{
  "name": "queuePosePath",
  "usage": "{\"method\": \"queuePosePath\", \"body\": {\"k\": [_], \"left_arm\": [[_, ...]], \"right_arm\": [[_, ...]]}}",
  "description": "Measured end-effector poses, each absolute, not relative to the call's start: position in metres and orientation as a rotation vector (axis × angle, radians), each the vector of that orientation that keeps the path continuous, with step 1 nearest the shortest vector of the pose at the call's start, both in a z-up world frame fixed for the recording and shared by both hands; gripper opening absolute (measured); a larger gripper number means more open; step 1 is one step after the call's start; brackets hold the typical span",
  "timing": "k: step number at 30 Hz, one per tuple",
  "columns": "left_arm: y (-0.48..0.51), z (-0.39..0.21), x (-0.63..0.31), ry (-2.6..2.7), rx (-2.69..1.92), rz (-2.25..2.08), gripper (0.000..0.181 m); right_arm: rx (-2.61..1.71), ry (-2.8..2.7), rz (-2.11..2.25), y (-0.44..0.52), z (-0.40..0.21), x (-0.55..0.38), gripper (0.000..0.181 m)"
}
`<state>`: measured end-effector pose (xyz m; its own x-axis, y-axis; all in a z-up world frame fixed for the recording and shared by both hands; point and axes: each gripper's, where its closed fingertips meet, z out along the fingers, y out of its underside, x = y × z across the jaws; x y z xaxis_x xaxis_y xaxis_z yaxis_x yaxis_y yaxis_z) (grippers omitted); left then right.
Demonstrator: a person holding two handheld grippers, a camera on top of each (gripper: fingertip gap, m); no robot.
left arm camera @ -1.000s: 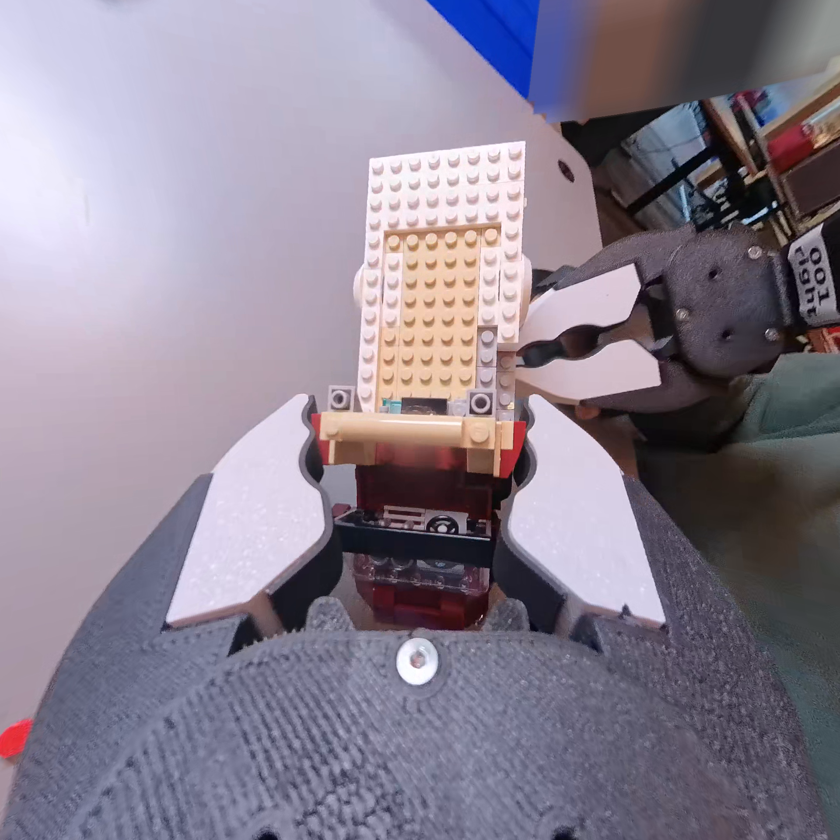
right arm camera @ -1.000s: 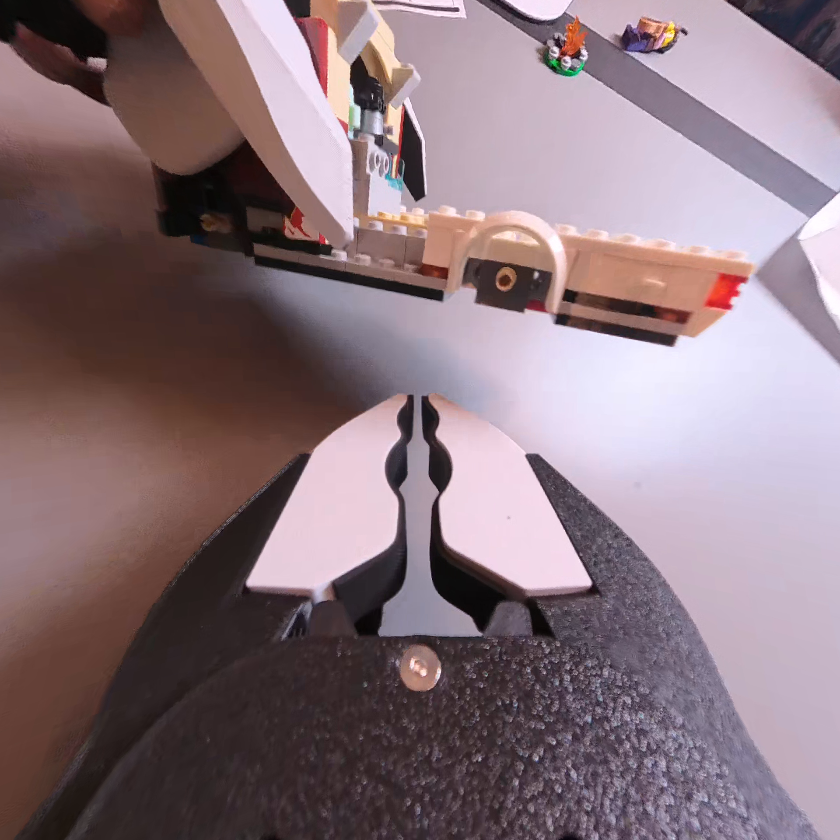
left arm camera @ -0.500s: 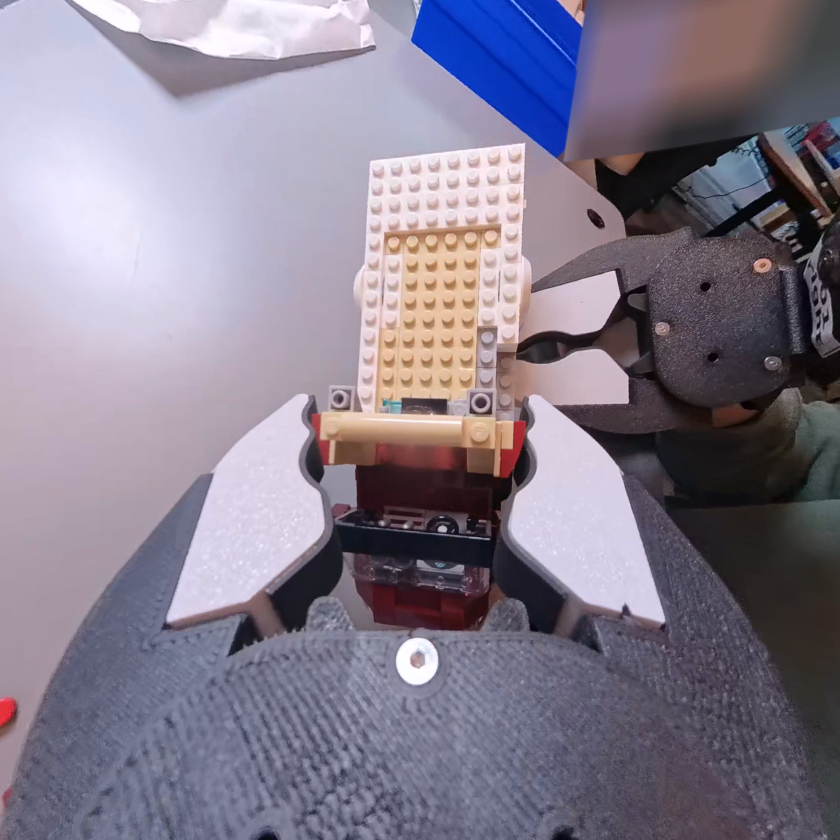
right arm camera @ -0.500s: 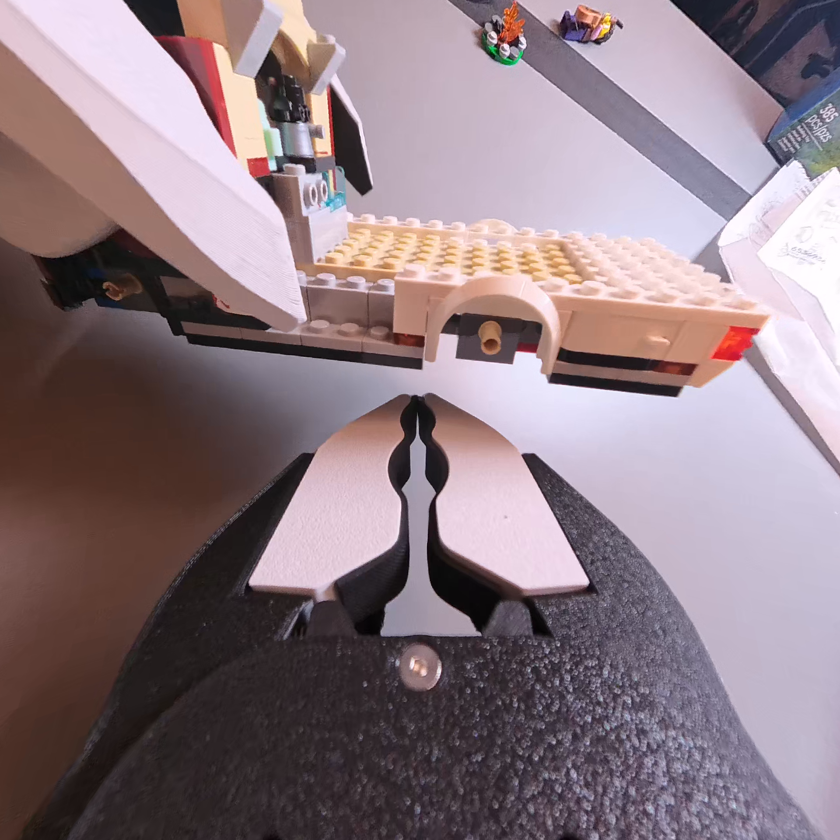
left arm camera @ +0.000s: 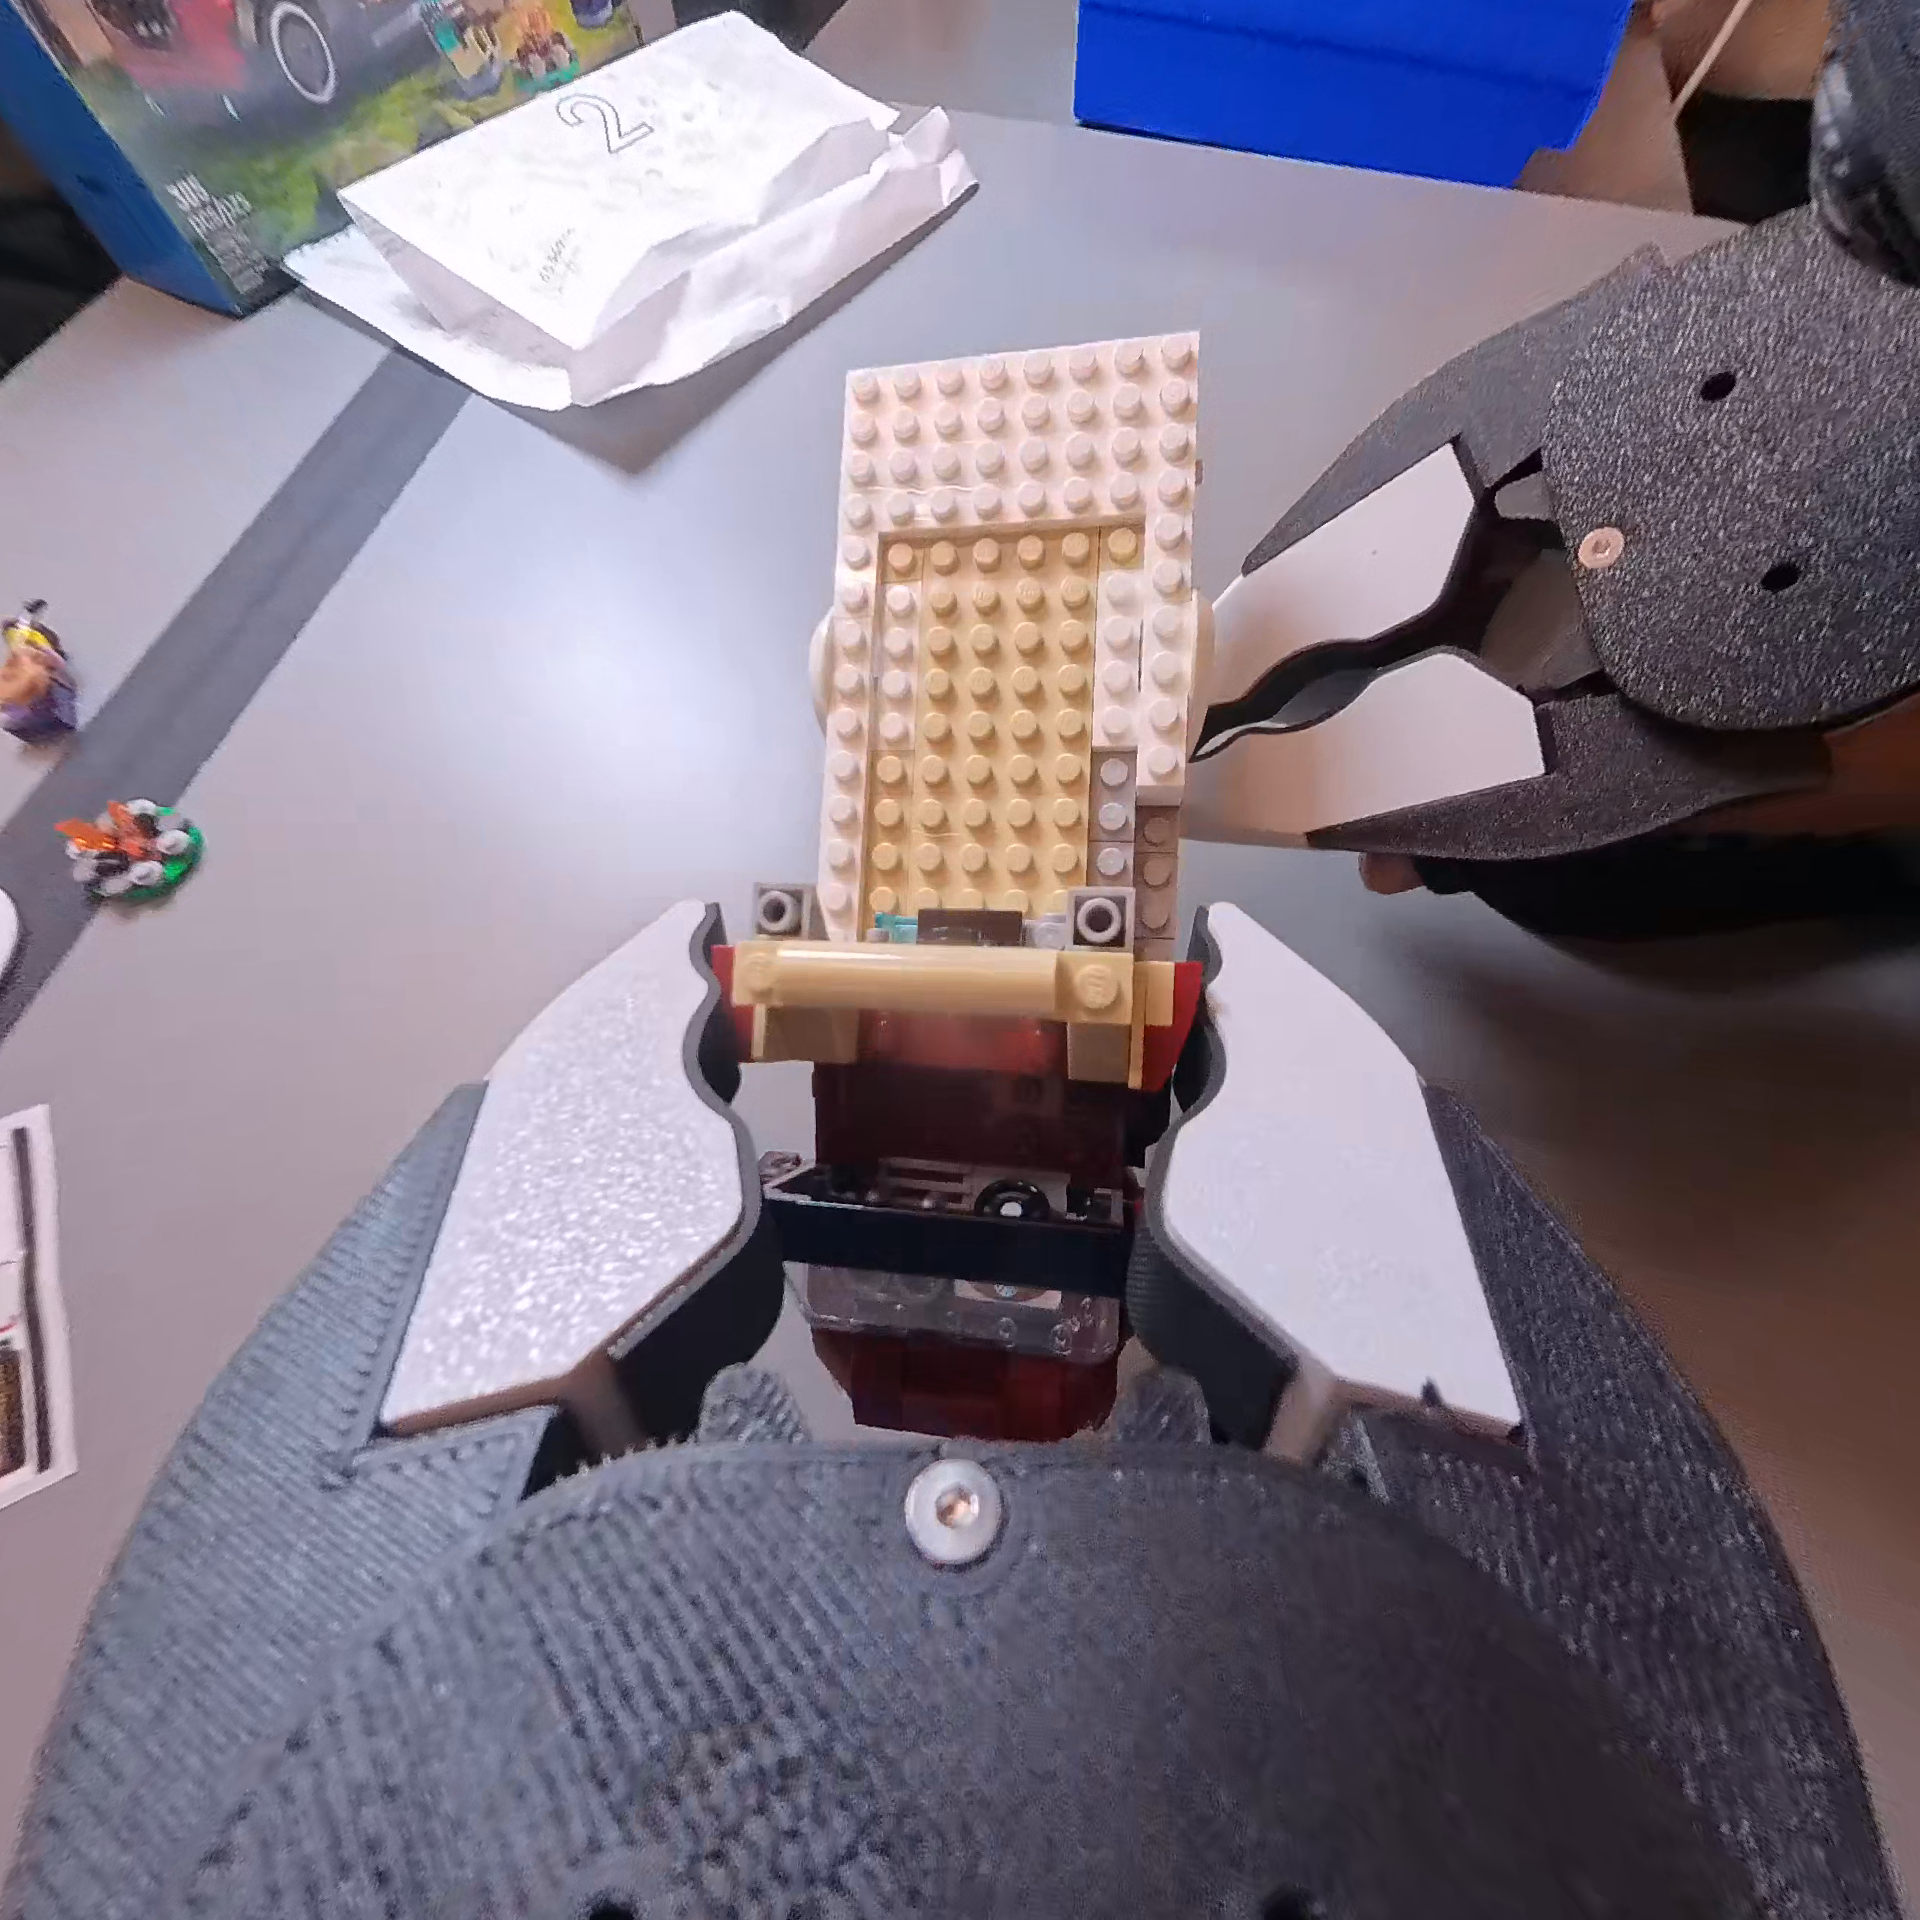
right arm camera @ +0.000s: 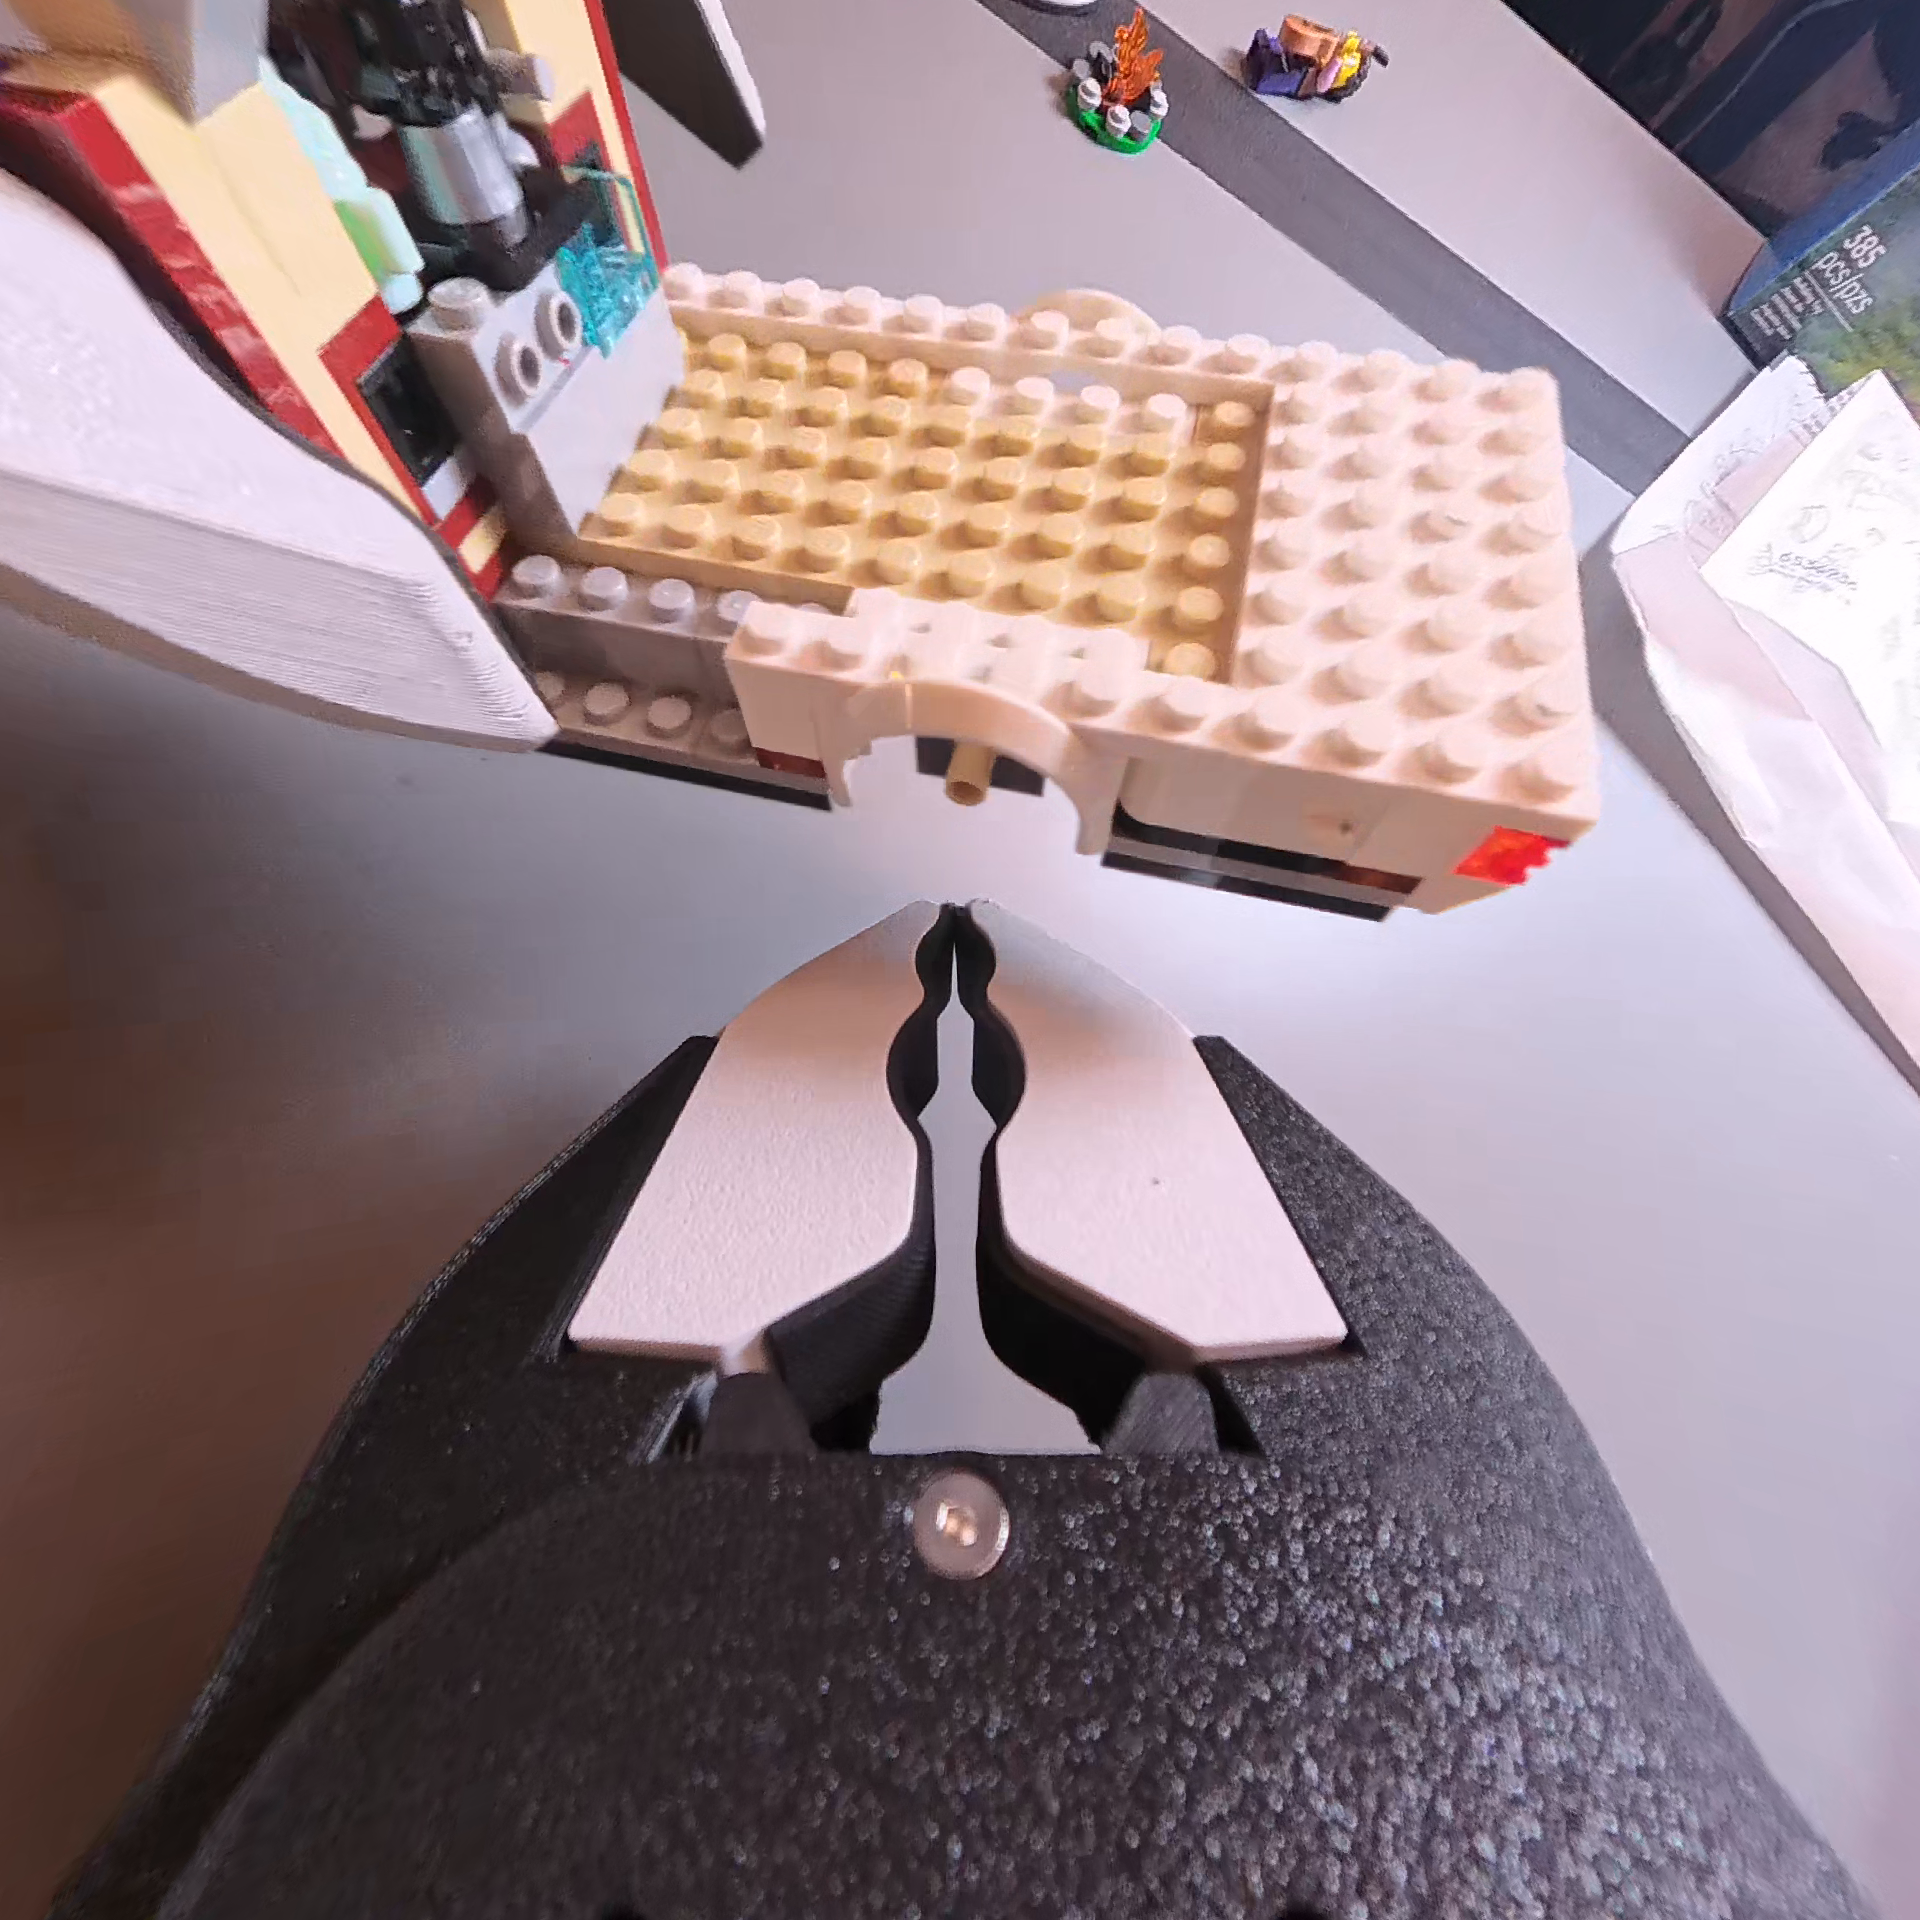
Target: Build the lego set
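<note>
Lego vehicle chassis (left arm camera: pixel 997 665), part-built, hangs above the grey table (left arm camera: pixel 468 644) with its cab end gripped and its studded bed pointing away; the bed is a tan plate framed by cream-white bricks, with a short run of light grey bricks (right arm camera: pixel 623 623) on one side just behind the cab; a cream wheel arch (right arm camera: pixel 977 727) on that side shows a tan axle pin (right arm camera: pixel 971 787) with no wheel on it, and a red tail-light piece (right arm camera: pixel 1501 857) sits at the rear corner; the dark red and tan cab is clamped between the white fingers (left arm camera: pixel 582 1174) of the left gripper (left arm camera: pixel 956 1039), which press its two sides; the right gripper (right arm camera: pixel 951 914) hangs just beside the wheel arch, apart from it, its tips drawn together with nothing between them; in the left wrist view the same gripper's tips sit close against the bed's right edge, whether touching I cannot tell; farther out on the table lie a white paper bag (left arm camera: pixel 665 197), a small campfire build on a green base (left arm camera: pixel 130 847) and a purple-toned minifigure (left arm camera: pixel 36 681) along a dark strip, the printed set box (left arm camera: pixel 156 135) behind the bag, a blue bin (left arm camera: pixel 1340 73), and a printed sheet (left arm camera: pixel 31 1309) at the left edge.
</note>
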<state>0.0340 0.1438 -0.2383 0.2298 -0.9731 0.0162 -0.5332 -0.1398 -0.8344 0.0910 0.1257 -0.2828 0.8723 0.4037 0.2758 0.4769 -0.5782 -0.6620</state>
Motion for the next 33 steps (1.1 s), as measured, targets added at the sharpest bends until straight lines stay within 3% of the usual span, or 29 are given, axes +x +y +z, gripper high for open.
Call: {"method": "queuePosePath", "body": {"k": [14, 33], "left_arm": [[0.141, -0.219, 0.021, 1.537, -1.513, -0.295, 0.084], [0.140, -0.213, 0.012, 1.590, -1.341, -0.133, 0.084]], "right_arm": [[-2.237, -0.604, -0.124, 0.126, -0.274, 0.104, 0.000], [-2.236, -0.624, -0.142, 0.122, -0.274, 0.111, 0.000]]}}
